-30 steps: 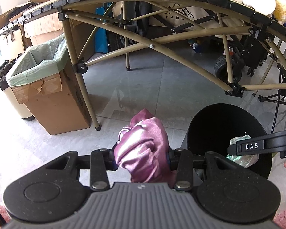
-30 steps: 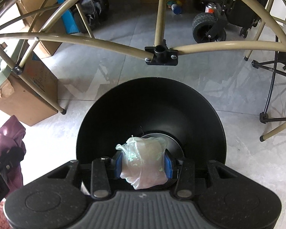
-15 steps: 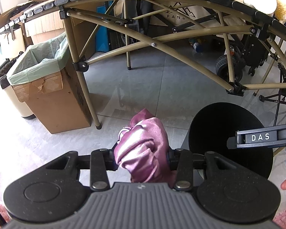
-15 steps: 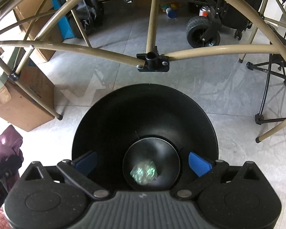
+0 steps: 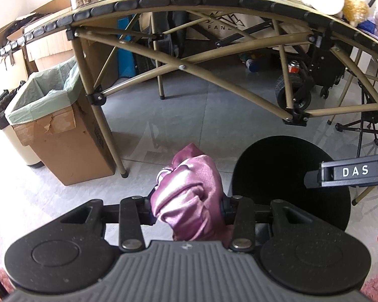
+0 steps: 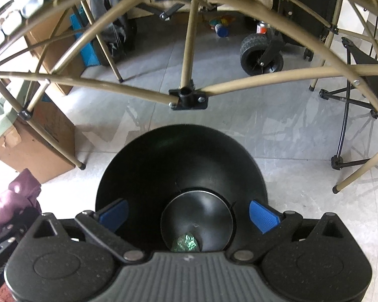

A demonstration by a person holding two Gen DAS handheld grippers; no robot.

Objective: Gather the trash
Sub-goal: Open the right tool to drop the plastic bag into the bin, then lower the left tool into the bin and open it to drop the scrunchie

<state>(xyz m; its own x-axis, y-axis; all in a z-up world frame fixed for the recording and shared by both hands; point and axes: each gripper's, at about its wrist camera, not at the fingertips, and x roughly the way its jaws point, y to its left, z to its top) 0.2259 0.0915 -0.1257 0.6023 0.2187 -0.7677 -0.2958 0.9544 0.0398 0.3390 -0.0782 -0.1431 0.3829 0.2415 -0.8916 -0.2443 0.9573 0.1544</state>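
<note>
Drop step done on the right: right tool (image 6: pixel 187 215) spread wide, empty, its jaws just opened, crumpled wrapper (image 6: pixel 186 243) lying at the bottom of the black bin (image 6: pixel 181 156). Left tool (image 5: pixel 186 209) clenched on the purple cloth (image 5: pixel 189 198) beside the bin's rim. Next, probably: swing left tool over the bin, then release.

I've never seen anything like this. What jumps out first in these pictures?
A shiny pink crumpled wrapper sits squeezed in the left gripper, above the floor beside a round black bin. The right gripper hangs wide open over that bin, with a small greenish wad lying at the bottom.
</note>
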